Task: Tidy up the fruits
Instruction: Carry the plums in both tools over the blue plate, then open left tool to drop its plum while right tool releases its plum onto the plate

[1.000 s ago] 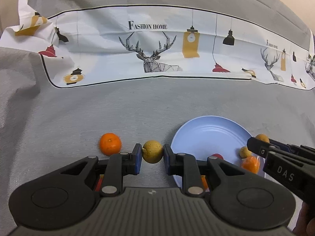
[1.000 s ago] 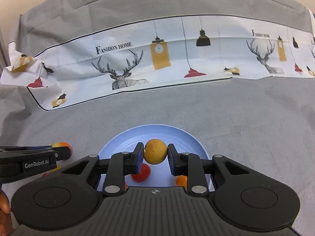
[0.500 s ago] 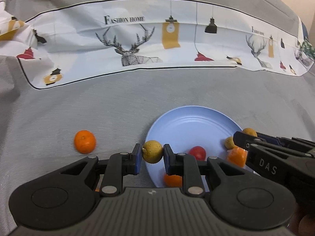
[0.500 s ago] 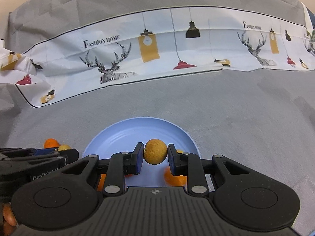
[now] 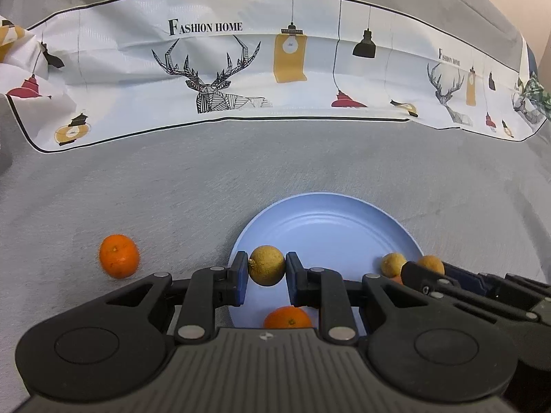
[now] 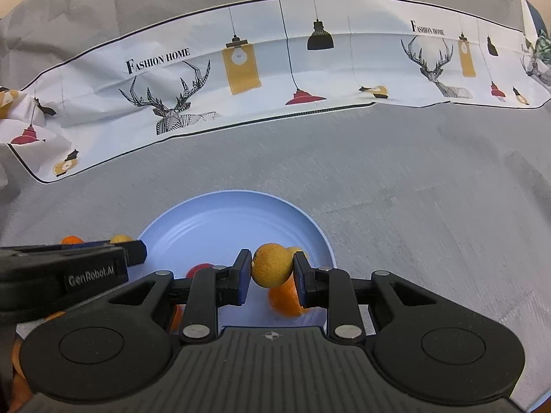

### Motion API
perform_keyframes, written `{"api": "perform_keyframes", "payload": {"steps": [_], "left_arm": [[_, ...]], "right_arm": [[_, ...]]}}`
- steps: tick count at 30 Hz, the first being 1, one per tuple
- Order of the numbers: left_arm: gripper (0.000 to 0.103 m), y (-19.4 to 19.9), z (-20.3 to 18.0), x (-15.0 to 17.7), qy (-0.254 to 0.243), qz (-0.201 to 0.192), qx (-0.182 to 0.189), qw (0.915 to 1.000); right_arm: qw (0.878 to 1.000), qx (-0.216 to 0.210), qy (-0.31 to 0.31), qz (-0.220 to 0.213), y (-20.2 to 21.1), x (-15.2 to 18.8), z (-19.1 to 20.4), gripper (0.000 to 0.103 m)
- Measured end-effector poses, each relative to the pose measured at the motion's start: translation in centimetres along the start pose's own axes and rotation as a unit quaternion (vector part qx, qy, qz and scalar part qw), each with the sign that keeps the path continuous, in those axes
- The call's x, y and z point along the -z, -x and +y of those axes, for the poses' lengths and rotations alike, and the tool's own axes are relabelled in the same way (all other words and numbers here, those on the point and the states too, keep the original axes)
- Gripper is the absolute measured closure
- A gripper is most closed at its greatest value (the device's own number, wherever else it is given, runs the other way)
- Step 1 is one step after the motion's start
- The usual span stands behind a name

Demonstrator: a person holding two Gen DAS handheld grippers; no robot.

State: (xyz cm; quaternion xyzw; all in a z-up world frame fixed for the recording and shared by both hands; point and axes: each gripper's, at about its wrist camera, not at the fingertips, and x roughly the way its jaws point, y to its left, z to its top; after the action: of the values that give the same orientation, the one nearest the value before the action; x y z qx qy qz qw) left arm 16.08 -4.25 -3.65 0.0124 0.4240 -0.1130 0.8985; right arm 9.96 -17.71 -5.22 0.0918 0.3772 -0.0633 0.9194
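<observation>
My left gripper point(image 5: 267, 272) is shut on a dull yellow lemon-like fruit point(image 5: 267, 265), held over the left rim of the blue plate point(image 5: 327, 220). An orange point(image 5: 287, 316) lies on the plate just below it. One more orange point(image 5: 118, 256) lies on the grey cloth to the left. My right gripper point(image 6: 272, 270) is shut on a round yellow-orange fruit point(image 6: 272, 265) over the plate point(image 6: 224, 220). Under it lie an orange fruit point(image 6: 286, 301) and a red one point(image 6: 199, 270). A small yellow fruit point(image 5: 392, 264) sits near the plate's right side.
A grey cloth point(image 5: 172, 189) covers the surface. A white printed sheet point(image 5: 241, 69) with deer and lamps lies across the back. In the right wrist view the left gripper's finger point(image 6: 86, 268) reaches in from the left edge.
My left gripper has carried its yellow fruit to the right, from the cloth to over the plate's left rim. The right gripper has stayed over the plate with its fruit.
</observation>
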Motion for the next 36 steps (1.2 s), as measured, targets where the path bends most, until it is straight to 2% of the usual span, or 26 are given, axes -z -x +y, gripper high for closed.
{"api": "perform_keyframes", "payload": {"steps": [36], "left_arm": [[0.078,-0.61,-0.72,0.25,-0.01,0.007,0.003,0.9999]], "right_arm": [[1.0,-0.006,0.012,0.01,-0.26,0.02,0.61,0.075]]}}
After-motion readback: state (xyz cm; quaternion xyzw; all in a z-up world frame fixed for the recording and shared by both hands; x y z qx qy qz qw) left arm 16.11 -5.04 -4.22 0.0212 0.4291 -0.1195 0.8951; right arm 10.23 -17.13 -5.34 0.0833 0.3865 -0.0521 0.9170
